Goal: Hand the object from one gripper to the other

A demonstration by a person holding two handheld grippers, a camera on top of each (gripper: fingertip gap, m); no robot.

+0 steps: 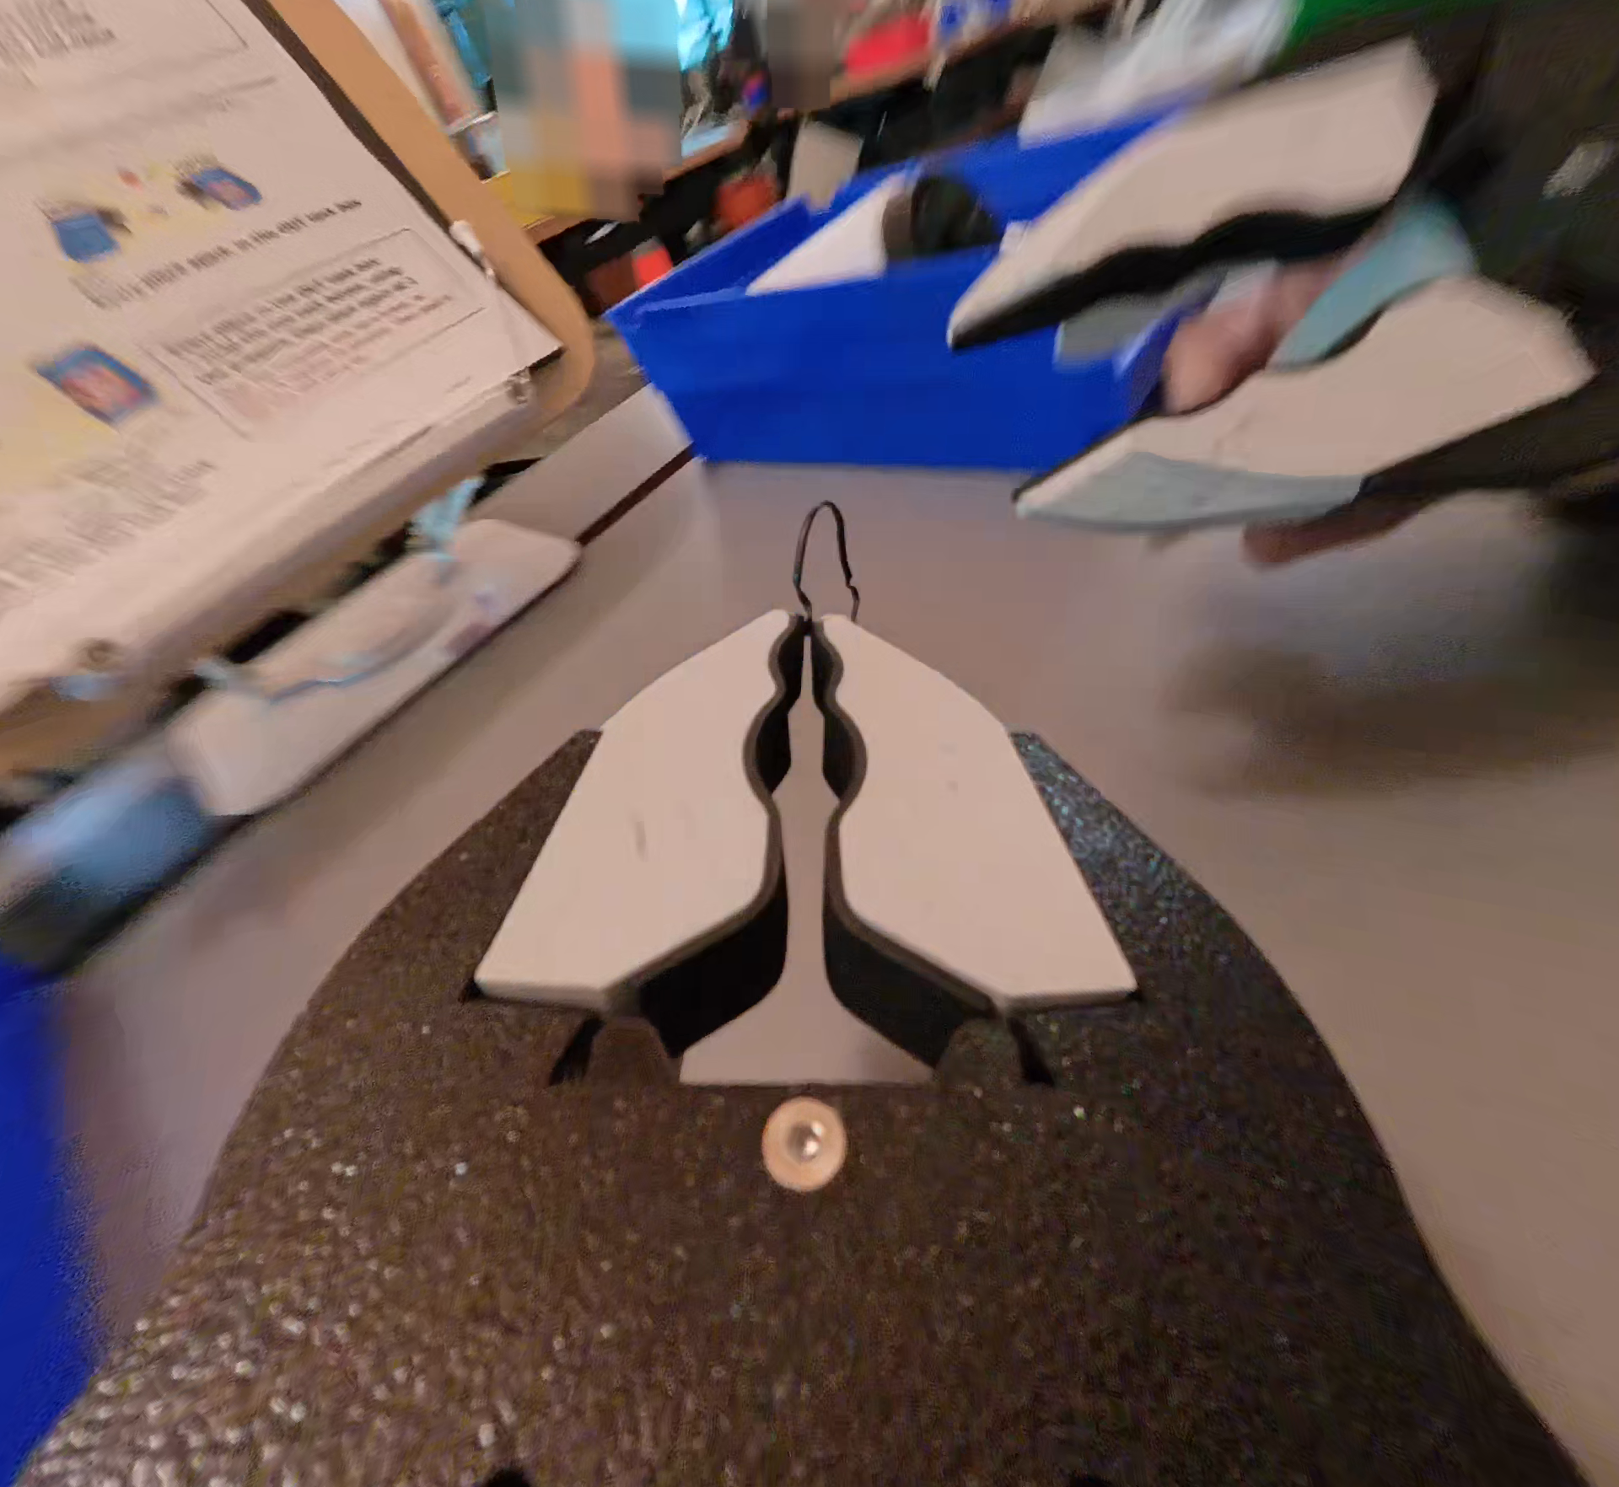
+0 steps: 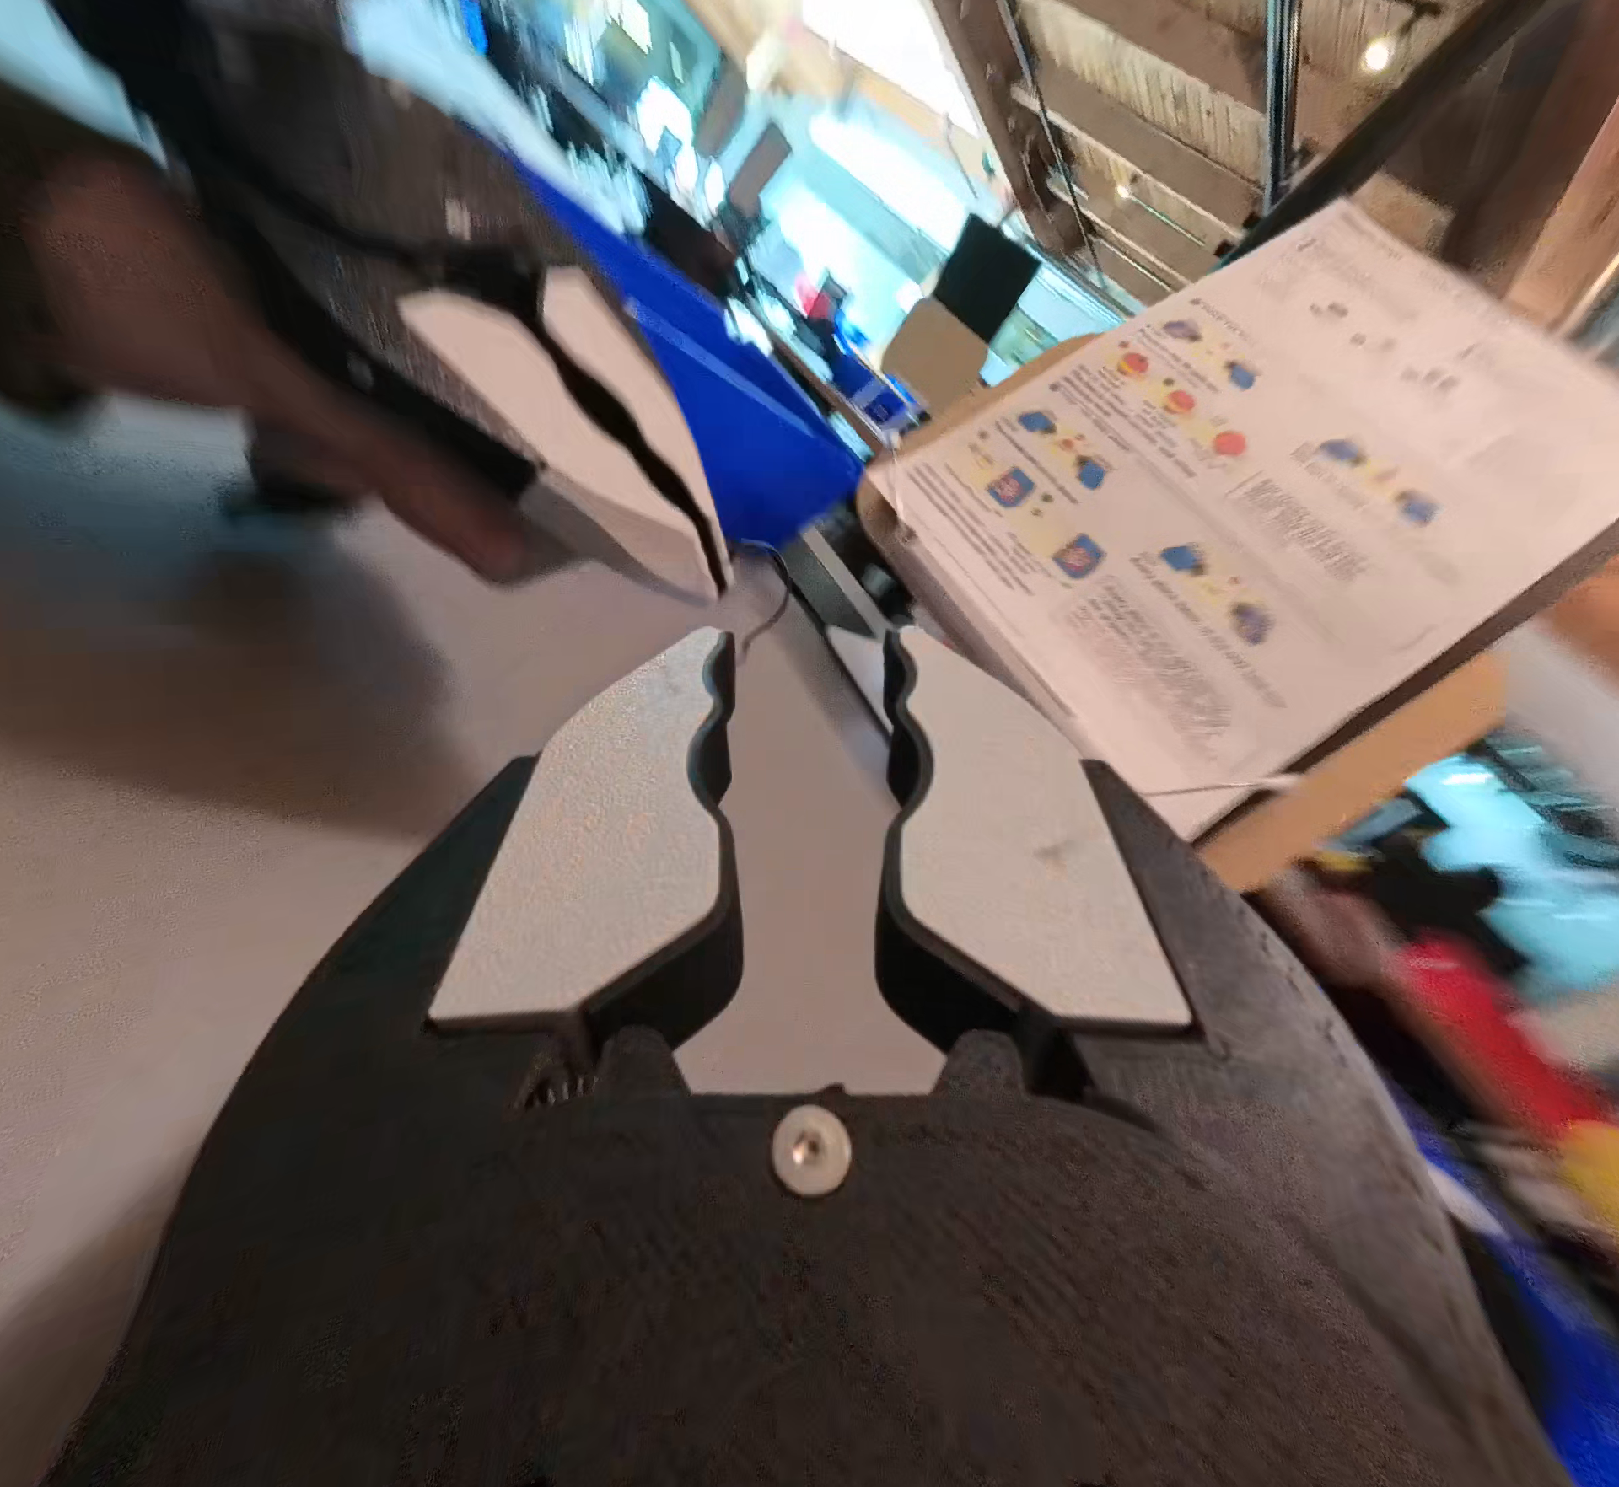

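While pinched at the tips of the closed left gripper [image 1: 813, 623], thin black wire loop [image 1: 823, 560] juts forward over the table [image 1: 1139, 876]; right gripper [image 2: 808, 644] gaping wide, empty, just beside the loop; handover seemingly not yet made, grasp and release remaining.

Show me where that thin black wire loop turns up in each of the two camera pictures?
Left wrist view: the black wire loop sticks up just above centre, pinched at the tips of the shut left gripper.
Right wrist view: it shows as a thin blurred strand near centre, just past the open right gripper.
Shared landmark: the blue bin, also in the right wrist view.
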